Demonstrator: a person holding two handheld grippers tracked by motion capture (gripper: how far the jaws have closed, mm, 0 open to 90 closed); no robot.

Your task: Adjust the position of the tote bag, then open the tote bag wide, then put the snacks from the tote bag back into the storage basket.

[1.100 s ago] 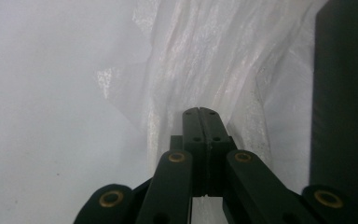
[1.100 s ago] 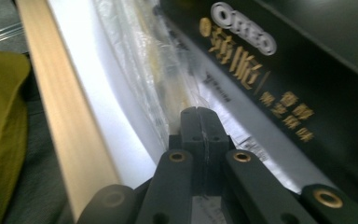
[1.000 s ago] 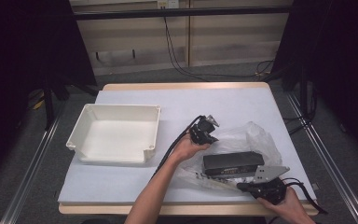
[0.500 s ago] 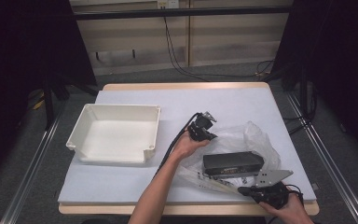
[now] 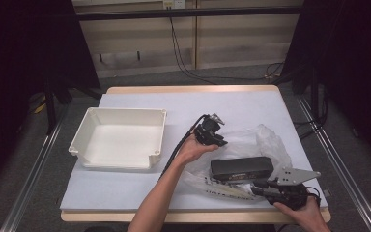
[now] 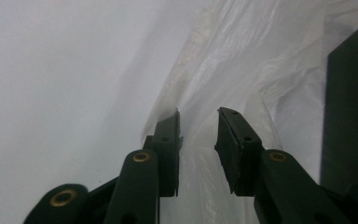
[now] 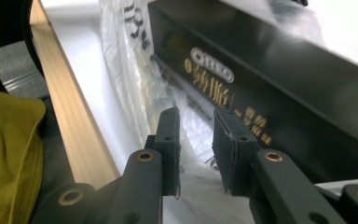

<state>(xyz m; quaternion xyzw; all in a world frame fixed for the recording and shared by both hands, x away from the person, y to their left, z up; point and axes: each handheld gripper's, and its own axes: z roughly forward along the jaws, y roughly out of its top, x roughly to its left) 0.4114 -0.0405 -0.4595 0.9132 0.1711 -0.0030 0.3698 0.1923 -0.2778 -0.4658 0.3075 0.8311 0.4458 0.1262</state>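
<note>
A long black box (image 5: 241, 168) with gold lettering lies in a crumpled clear plastic bag (image 5: 266, 140) on the white table's right half. My left gripper (image 5: 221, 141) hovers at the bag's left edge; in the left gripper view its jaws (image 6: 198, 114) stand open with a fold of the bag (image 6: 242, 56) running between them and the box (image 6: 352, 107) at the right. My right gripper (image 5: 257, 187) is low at the front right. It is open (image 7: 196, 114), with film of the bag (image 7: 135, 79) between its jaws, just in front of the box (image 7: 284, 70).
An empty white tray (image 5: 125, 110) sits on the table's left half. The wooden front edge (image 7: 70, 121) of the table runs close beside my right gripper, with yellow cloth (image 7: 9, 154) below it. Cables trail from both grippers.
My right gripper dipped toward the front edge and came slightly back. The left gripper has barely moved.
</note>
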